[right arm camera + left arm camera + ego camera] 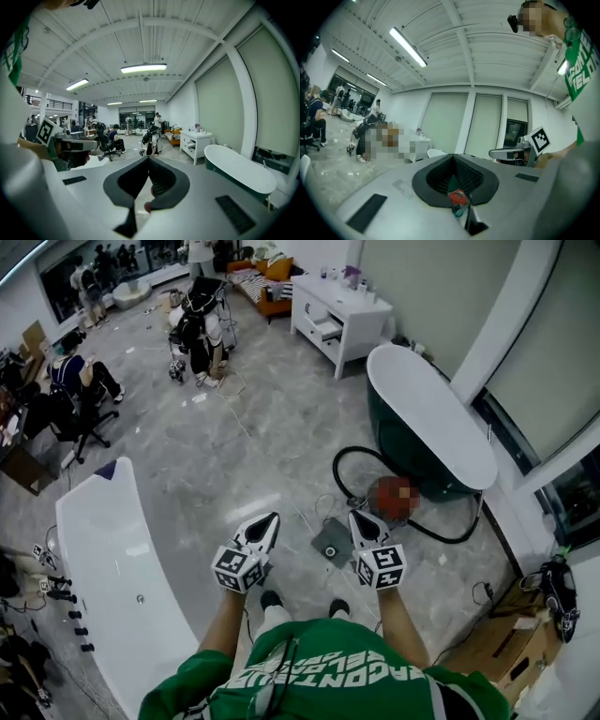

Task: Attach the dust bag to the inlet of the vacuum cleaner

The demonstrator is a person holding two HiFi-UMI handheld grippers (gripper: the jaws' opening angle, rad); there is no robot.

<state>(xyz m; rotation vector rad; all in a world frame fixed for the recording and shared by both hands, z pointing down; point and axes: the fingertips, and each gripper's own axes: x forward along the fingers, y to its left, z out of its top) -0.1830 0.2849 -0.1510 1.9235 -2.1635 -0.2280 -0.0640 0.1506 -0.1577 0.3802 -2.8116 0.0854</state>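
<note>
Dust bag flat on floor

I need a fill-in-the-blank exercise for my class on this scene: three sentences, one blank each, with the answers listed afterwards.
1. The black hose lies curled on the ____ beside the dark green bathtub.
2. The person holding the two grippers wears a ____ shirt.
3. The fingers of the left gripper and of the right gripper are pressed ____, with nothing held between them.

Missing words: floor; green; together
</note>
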